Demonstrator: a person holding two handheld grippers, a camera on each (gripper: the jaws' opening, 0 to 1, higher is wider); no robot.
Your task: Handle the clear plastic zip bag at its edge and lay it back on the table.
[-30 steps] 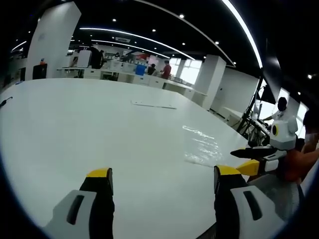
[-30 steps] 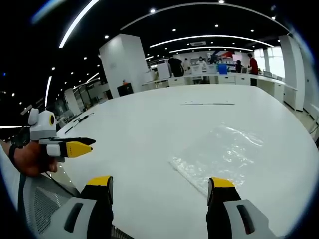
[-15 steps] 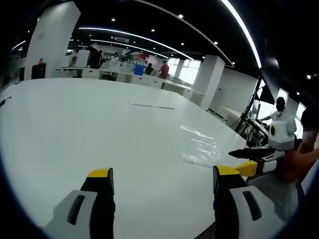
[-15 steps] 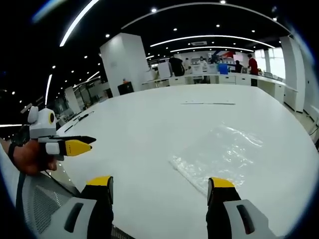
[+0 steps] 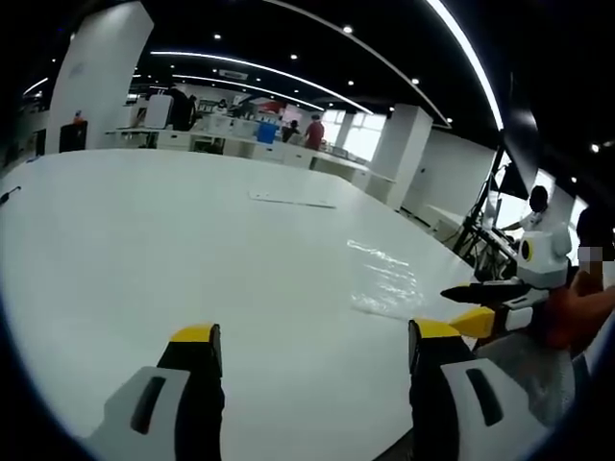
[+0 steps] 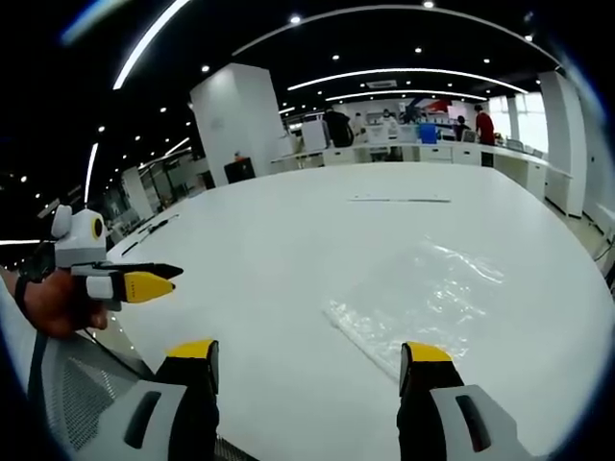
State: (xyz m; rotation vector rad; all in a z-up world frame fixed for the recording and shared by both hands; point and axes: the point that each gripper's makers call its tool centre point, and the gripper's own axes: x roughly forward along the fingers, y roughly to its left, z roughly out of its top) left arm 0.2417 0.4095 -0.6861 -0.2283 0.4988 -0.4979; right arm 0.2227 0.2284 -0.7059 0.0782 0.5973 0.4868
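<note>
Right gripper view: the zip bag (image 6: 415,303) lies flat on the table (image 6: 288,240), just ahead of the right gripper (image 6: 307,357) — nearer it than the left gripper (image 5: 306,341); both gape empty.

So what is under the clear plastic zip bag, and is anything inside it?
The clear plastic zip bag lies flat on the bare white table, which shows through it. Nothing appears inside; glare and wrinkles could hide something thin.

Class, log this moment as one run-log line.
bag: flat on table, untouched | left gripper: open, empty | right gripper: open, near bag edge
</note>
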